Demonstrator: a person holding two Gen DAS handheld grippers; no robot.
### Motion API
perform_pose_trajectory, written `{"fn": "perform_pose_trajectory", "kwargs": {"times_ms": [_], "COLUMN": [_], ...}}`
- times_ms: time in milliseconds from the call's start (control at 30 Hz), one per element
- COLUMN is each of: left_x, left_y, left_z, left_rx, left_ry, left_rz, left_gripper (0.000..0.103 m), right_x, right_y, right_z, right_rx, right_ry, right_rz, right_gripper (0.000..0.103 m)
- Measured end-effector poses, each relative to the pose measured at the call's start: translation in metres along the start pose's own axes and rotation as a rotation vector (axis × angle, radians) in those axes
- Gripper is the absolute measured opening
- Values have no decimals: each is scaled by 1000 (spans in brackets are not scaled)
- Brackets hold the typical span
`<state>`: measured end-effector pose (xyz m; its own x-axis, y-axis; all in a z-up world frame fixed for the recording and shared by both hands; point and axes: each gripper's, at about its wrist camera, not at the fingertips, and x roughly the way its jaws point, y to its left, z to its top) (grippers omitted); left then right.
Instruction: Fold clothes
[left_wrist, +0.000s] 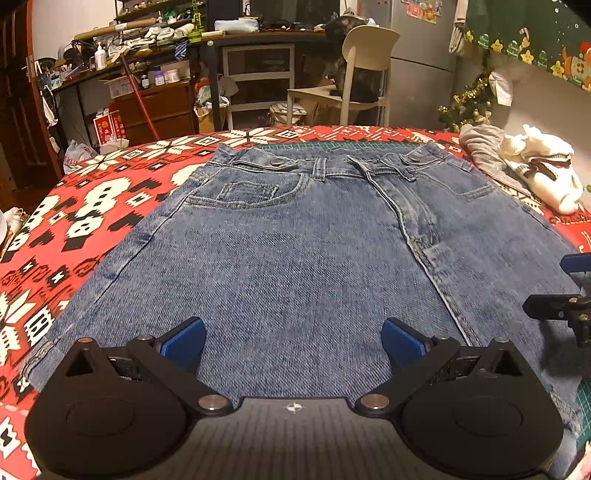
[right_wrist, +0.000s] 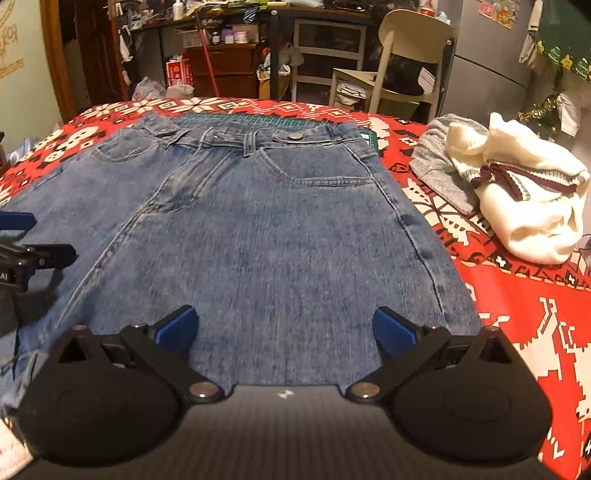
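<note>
A pair of faded blue denim jeans (left_wrist: 295, 236) lies spread flat, front side up, on the counter under a red, white and black patterned cloth (left_wrist: 92, 192), with the waistband at the far edge over a strip of green cutting mat (left_wrist: 332, 146). The left claw (left_wrist: 293, 341) hovers low over the jeans' left leg and the right claw (right_wrist: 284, 328) over the right leg; both stand wide open and hold nothing. The step in hand looks like the start of the fold, with the garment laid out and no crease made yet. The next move probably calls for each claw to drop to the near denim edge and pinch it. To the right of the jeans sits a heap of grey and white knitwear (right_wrist: 517, 192), awaiting its turn. No containers are in view.
</note>
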<state>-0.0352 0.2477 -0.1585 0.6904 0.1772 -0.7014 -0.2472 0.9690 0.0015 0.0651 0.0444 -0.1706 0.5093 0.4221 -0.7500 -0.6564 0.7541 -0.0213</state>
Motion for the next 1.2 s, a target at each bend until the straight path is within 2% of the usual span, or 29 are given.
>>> {"fn": "perform_pose_trajectory", "kwargs": {"times_ms": [100,167,333,500,600,733,900,1200], "left_x": [-3,-9,-17,12,32,50,52,28], "left_y": [1,4,7,9,9,7,4,2], "left_z": [3,7,28,48,54,56,56,31], "left_rx": [-9,-28,-17,-17,-21,-15,0,25], "left_ry": [30,18,-45,-5,32,58,52,32], "left_rz": [-9,-32,-34,-30,-27,-14,-5,-9], "left_gripper": [102,102,102,102,102,103,103,103], "right_x": [-2,-5,-16,1,22,42,52,31], "right_y": [0,-1,-4,-4,-5,-11,-14,-9], "right_z": [0,3,16,37,47,57,57,31], "right_rx": [6,13,35,21,22,57,41,30], "right_ry": [24,37,-36,-40,-9,7,-1,-2], "right_rz": [4,10,18,9,-6,-9,-19,-16], "right_gripper": [102,102,102,102,102,102,102,102]}}
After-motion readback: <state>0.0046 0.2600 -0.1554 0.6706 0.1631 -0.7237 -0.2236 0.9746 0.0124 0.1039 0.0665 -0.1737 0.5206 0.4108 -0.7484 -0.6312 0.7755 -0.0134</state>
